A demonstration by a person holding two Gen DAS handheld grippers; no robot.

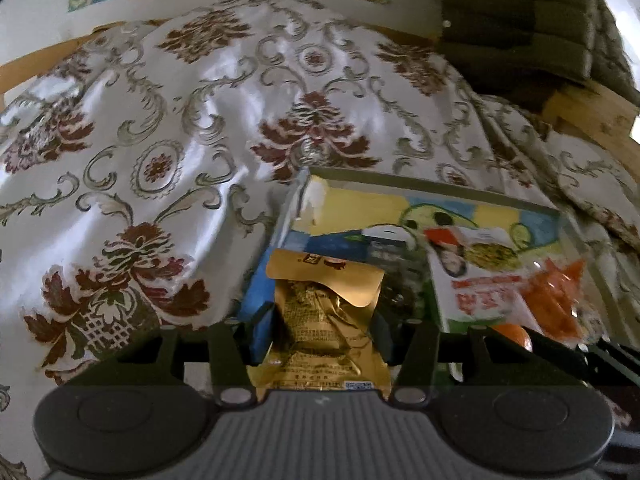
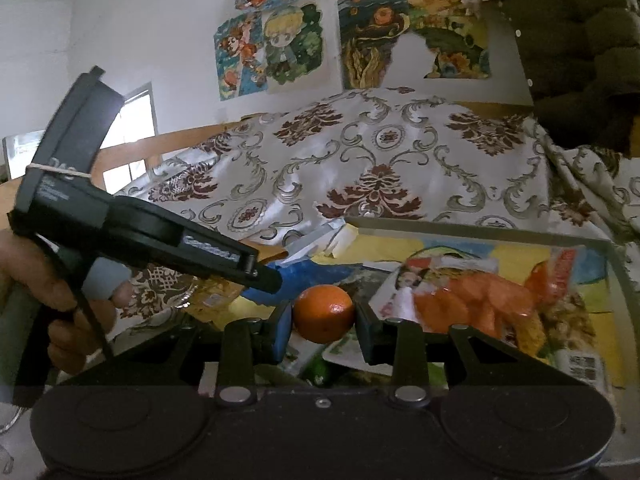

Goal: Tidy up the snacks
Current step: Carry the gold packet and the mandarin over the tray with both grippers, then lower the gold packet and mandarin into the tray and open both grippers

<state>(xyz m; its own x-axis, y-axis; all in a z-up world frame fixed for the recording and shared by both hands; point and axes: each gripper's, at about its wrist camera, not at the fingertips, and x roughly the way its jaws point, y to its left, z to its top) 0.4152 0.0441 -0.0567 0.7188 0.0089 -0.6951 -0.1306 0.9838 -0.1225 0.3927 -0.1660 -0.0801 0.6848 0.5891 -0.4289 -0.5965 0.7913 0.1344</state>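
1. Left gripper has its jaws closed on a gold snack packet. The packet's long axis runs straight out along the fingers, top end poking toward the tray.
2. Right gripper is clamped on an orange, held right over the tray.
3. Tray sits dead ahead of both, on the flowery tablecloth, with a carrot-coloured snack bag already in it.
4. My guess is the right hand is closer to dropping in.
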